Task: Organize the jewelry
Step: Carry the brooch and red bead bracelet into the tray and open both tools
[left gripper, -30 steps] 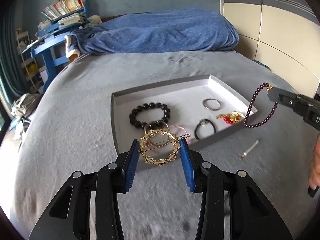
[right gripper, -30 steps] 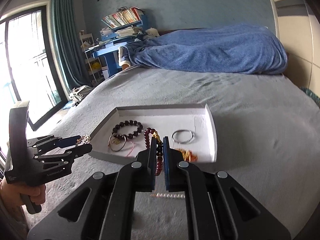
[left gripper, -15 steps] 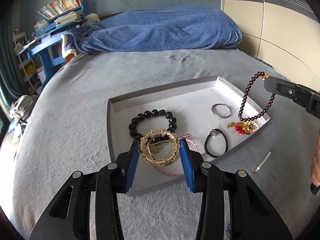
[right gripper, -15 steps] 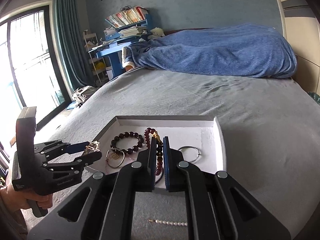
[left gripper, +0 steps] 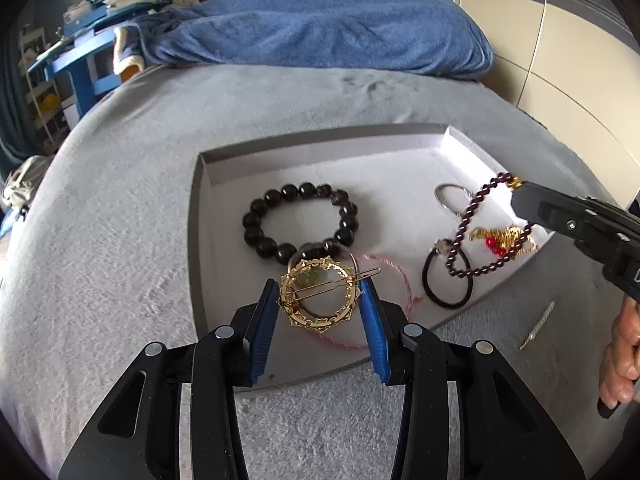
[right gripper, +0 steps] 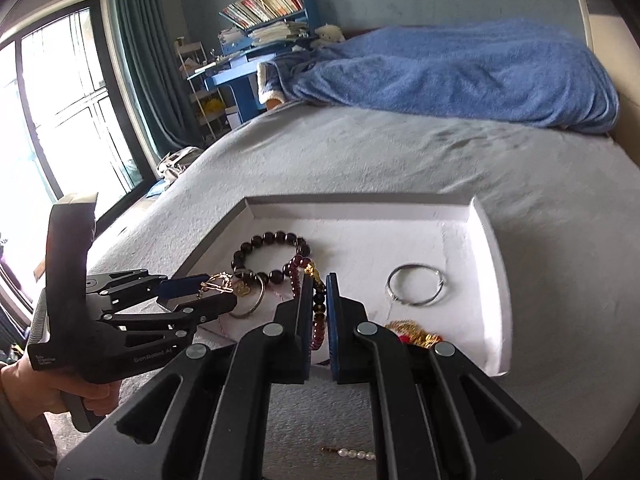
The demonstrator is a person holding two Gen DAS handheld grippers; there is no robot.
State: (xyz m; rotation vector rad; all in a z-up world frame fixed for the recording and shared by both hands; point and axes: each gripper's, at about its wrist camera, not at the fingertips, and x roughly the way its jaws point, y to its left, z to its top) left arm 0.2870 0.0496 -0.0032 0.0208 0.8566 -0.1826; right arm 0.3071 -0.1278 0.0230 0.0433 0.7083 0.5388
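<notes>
A grey tray [left gripper: 320, 138] with a white lining lies on the bed. My left gripper [left gripper: 319, 298] is shut on a round gold hair clip [left gripper: 318, 298] and holds it over the tray's near left part. My right gripper [right gripper: 318, 292] is shut on a dark red bead bracelet [left gripper: 466, 224], which hangs over the tray's right side. In the tray lie a black bead bracelet [left gripper: 300, 220], a silver ring [right gripper: 416, 284], a black hair tie [left gripper: 446, 282], a gold and red ornament [left gripper: 504, 240] and a pink cord [left gripper: 384, 272].
A small pearl strand [right gripper: 354, 453] lies on the grey bedcover [left gripper: 120, 240] in front of the tray. A blue blanket [left gripper: 328, 32] is heaped at the head of the bed. A blue desk with books [right gripper: 256, 40] and a window [right gripper: 60, 100] are to the left.
Both grippers have moved forward over the tray. The gold clip and the dark red bracelet now hang lower and closer to the tray's lining.
</notes>
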